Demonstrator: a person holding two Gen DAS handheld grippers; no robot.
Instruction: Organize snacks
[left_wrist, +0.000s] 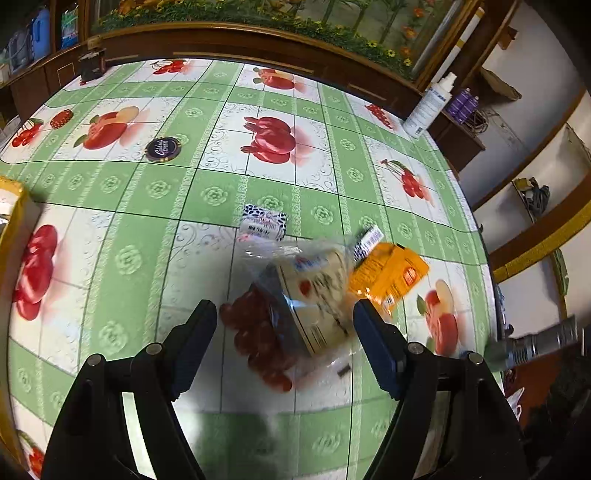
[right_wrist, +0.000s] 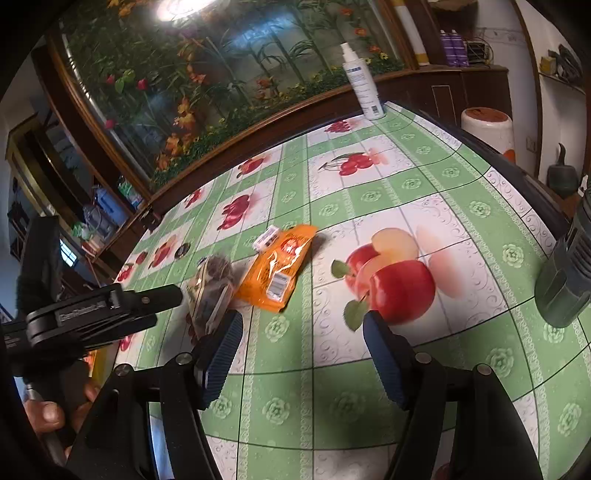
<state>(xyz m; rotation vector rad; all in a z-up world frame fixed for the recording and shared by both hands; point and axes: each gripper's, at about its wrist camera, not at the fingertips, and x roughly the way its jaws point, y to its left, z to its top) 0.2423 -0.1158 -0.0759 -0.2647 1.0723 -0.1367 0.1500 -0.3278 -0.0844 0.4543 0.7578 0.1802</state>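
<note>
A clear bag with a cream label lies on the green fruit-print tablecloth. My left gripper hovers open over it, its fingers standing either side of the bag and apart from it. An orange packet lies just right of the bag, with a small white packet at its far end and a black-and-white patterned packet beyond. In the right wrist view my right gripper is open and holds nothing, with the orange packet and clear bag ahead to its left.
A dark round disc lies farther back. A white spray bottle stands at the table's far right corner. A yellow box edge shows at the left. A grey-green cylinder stands near the right edge. A hand holds the left gripper.
</note>
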